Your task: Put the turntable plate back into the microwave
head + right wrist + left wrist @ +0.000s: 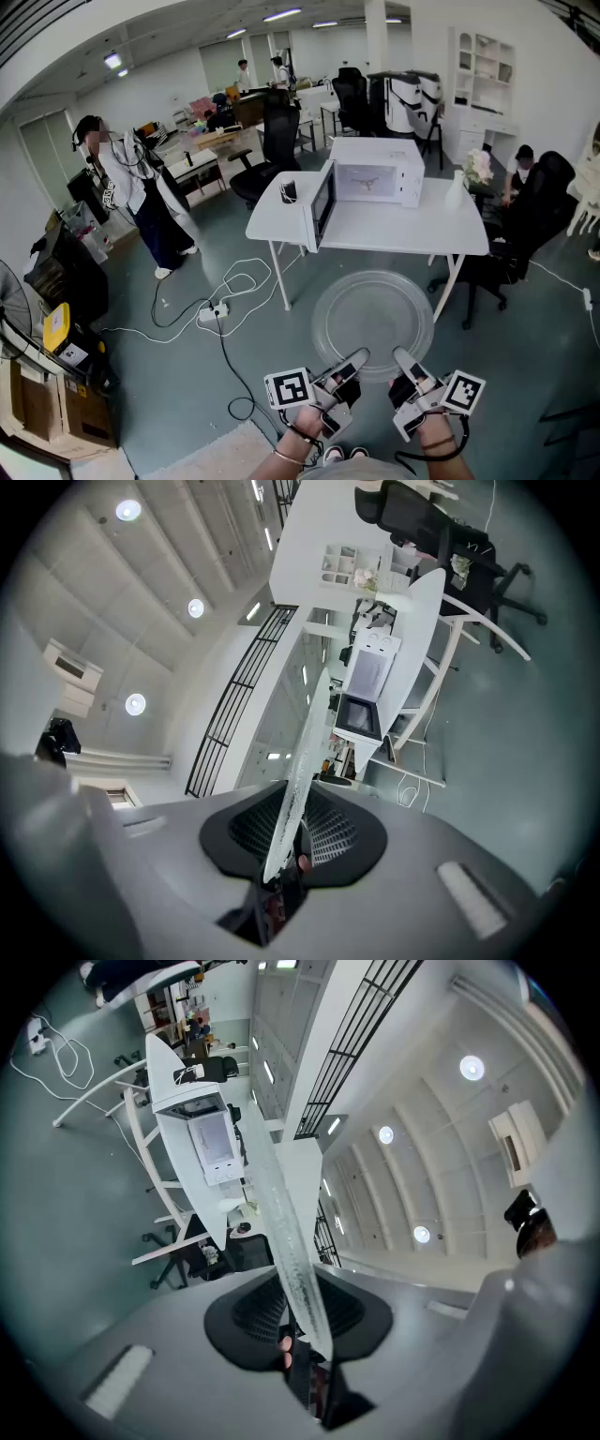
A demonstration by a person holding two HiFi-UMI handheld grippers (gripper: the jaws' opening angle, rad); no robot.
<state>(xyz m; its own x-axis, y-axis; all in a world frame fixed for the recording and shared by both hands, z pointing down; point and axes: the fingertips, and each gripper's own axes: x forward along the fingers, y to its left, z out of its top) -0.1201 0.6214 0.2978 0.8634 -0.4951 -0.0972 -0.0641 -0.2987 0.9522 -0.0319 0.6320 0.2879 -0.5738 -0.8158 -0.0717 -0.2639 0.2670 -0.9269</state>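
Carrying step: round clear glass turntable plate [373, 319] is held flat in the air at lower centre of the head view, over the grey floor and well short of the desk. It is not in the oven yet.

Left tool [353, 360] pinches the plate's near rim from lower left, and right tool [404, 358] pinches it from lower right. In the left gripper view the plate [279, 1206] shows edge-on, running from the jaws up the middle of the frame. The left tool [305, 1340] has its jaws closed down narrow on the rim, ribbed pads on both faces of the glass. It's the same in the right gripper view: plate [307, 757] edge-on, right tool [281, 860] clamped on its rim.

White box microwave [377, 182] sits at upper centre of the head view on the white rectangular desk [412, 234]. Its dark-windowed door [322, 204] is swung open toward the left and the lit cavity is visible. A white bottle-like thing [455, 192] stands just right of the oven. White cables and a power strip [214, 310] lie on the floor at left, off the walking line.

Judged progress: pickup done, transport under way, insertion left. The next move calls for closing the gap to the desk and keeping the plate level with both grips even. It then goes in past the open door and lowers centred onto the cavity floor before either tool lets go. Whether a roller ring sits inside cannot be made out.
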